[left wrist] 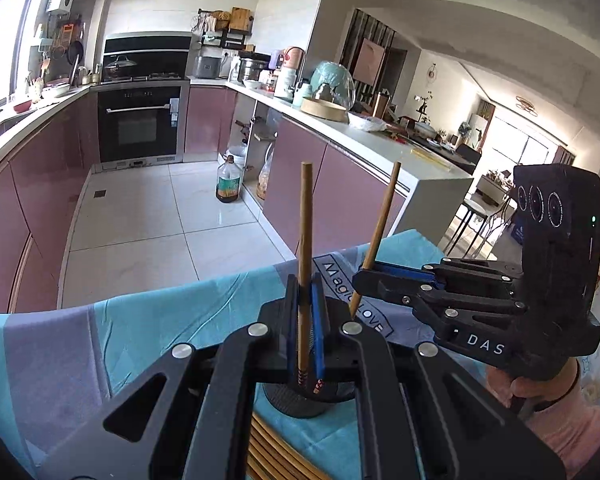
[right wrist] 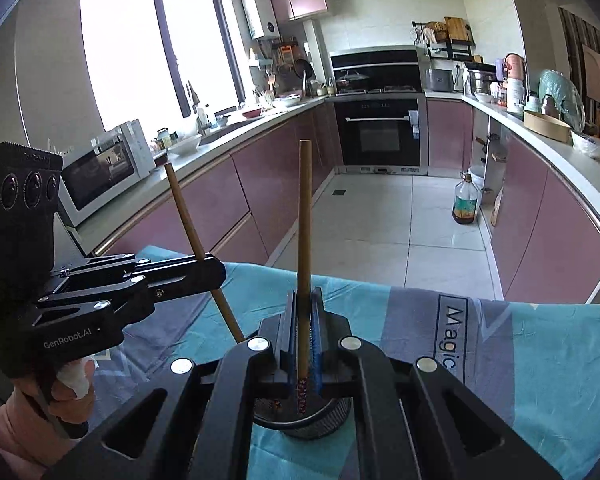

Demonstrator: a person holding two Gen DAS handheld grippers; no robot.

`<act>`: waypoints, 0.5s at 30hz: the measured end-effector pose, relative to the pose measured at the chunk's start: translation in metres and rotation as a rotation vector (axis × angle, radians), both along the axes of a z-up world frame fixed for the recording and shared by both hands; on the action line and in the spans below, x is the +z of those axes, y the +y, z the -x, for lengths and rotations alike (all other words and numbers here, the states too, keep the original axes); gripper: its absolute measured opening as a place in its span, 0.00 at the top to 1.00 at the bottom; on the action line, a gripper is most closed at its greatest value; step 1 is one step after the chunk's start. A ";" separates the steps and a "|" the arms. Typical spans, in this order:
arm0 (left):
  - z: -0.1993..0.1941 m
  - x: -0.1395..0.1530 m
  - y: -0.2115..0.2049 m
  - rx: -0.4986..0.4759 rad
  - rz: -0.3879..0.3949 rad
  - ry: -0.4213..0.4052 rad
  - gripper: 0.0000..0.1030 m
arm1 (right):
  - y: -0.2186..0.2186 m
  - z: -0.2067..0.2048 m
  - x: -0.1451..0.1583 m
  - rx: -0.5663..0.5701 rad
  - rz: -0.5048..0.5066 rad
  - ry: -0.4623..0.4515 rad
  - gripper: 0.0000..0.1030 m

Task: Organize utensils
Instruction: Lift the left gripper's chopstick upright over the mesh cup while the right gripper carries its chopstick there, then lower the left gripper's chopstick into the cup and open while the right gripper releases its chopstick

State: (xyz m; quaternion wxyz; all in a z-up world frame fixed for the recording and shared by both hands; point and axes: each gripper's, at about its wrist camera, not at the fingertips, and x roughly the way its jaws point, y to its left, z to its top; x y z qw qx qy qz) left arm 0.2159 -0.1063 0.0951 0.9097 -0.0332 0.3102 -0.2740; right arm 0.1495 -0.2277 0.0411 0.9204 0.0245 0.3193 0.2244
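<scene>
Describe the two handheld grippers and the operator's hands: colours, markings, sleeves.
Both are matte black linkage frames with silver rivets and blue jaw pads. The right gripper reads "DAS", has three round lenses and a green LED. The left gripper reads "GenRobot.AI", also three lenses. Pink sleeves; the left hand has a white-wrapped finger.

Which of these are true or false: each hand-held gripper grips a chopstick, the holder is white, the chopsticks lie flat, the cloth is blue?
1. Each hand-held gripper, left and right, grips a chopstick. True.
2. The holder is white. False: it is black mesh.
3. The left chopstick and right chopstick lie flat. False: both stand roughly upright over the holder.
4. The cloth is blue. True.
</scene>
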 end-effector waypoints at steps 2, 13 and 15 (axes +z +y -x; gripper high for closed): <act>-0.007 -0.013 -0.001 -0.001 -0.016 0.008 0.93 | 0.004 -0.002 -0.004 -0.002 0.010 0.018 0.95; -0.014 -0.035 0.004 0.025 -0.025 0.030 0.90 | 0.005 -0.012 -0.010 -0.033 0.011 0.042 0.92; -0.013 -0.036 0.006 0.032 -0.024 0.026 0.86 | 0.004 -0.011 -0.011 -0.035 0.003 0.040 0.89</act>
